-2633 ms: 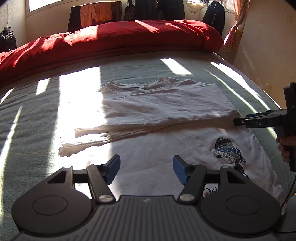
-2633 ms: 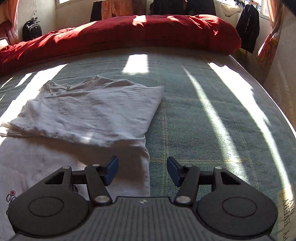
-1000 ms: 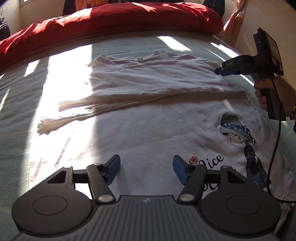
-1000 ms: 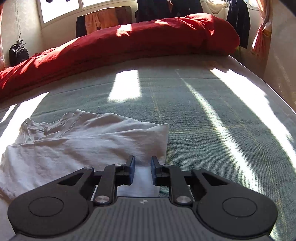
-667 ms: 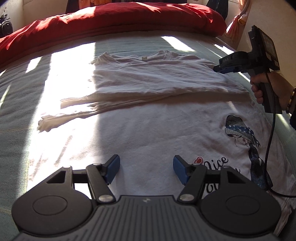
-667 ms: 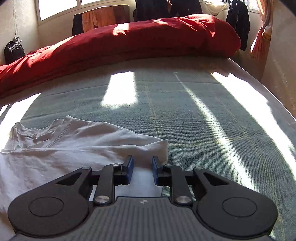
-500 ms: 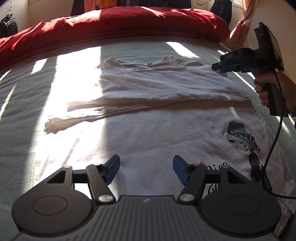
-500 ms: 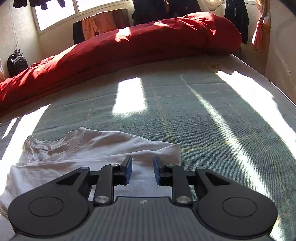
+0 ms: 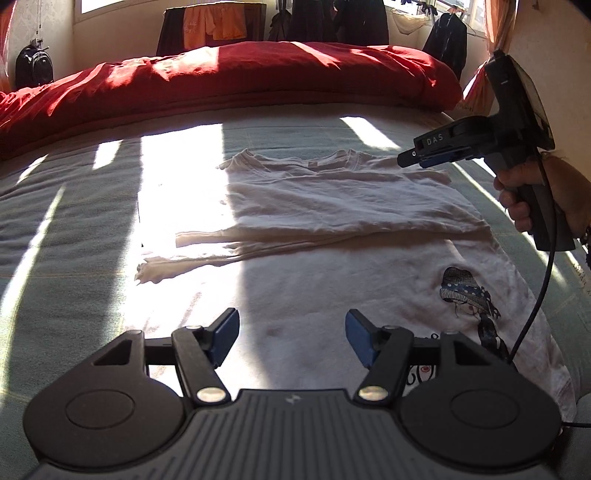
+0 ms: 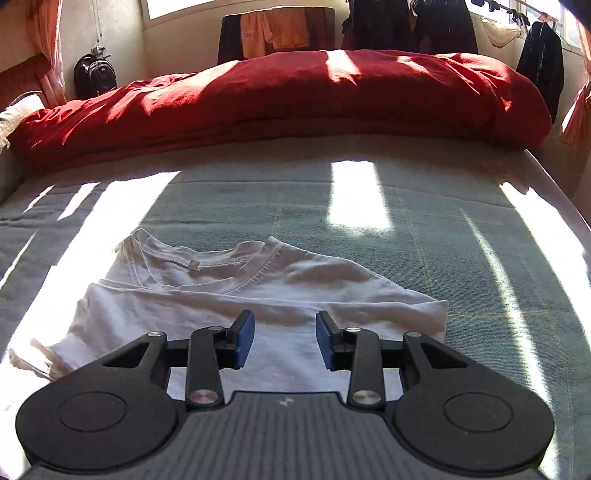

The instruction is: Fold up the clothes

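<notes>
A white T-shirt [image 9: 332, 266] lies flat on the bed, its far part folded over toward me, with a cartoon print [image 9: 465, 291] near the right side. My left gripper [image 9: 291, 338] hovers open above the shirt's near part with nothing between its blue pads. In the left wrist view my right gripper [image 9: 413, 158] hangs above the folded far right corner, held by a hand [image 9: 532, 195]. In the right wrist view my right gripper [image 10: 284, 338] is above the folded layer by the collar [image 10: 207, 262], jaws opening, nothing between them.
The bed has a green-grey cover [image 10: 424, 229] with bright sun stripes. A rolled red duvet [image 9: 240, 81] lies across the far end. Clothes hang by the window [image 10: 280, 29] and a black backpack [image 10: 94, 75] hangs at the left wall. A cable [image 9: 535, 295] trails from the right gripper.
My right gripper has let go of the folded shirt edge, opened and risen away from it. My left gripper has lifted a little and stayed open. The shirt lies still.
</notes>
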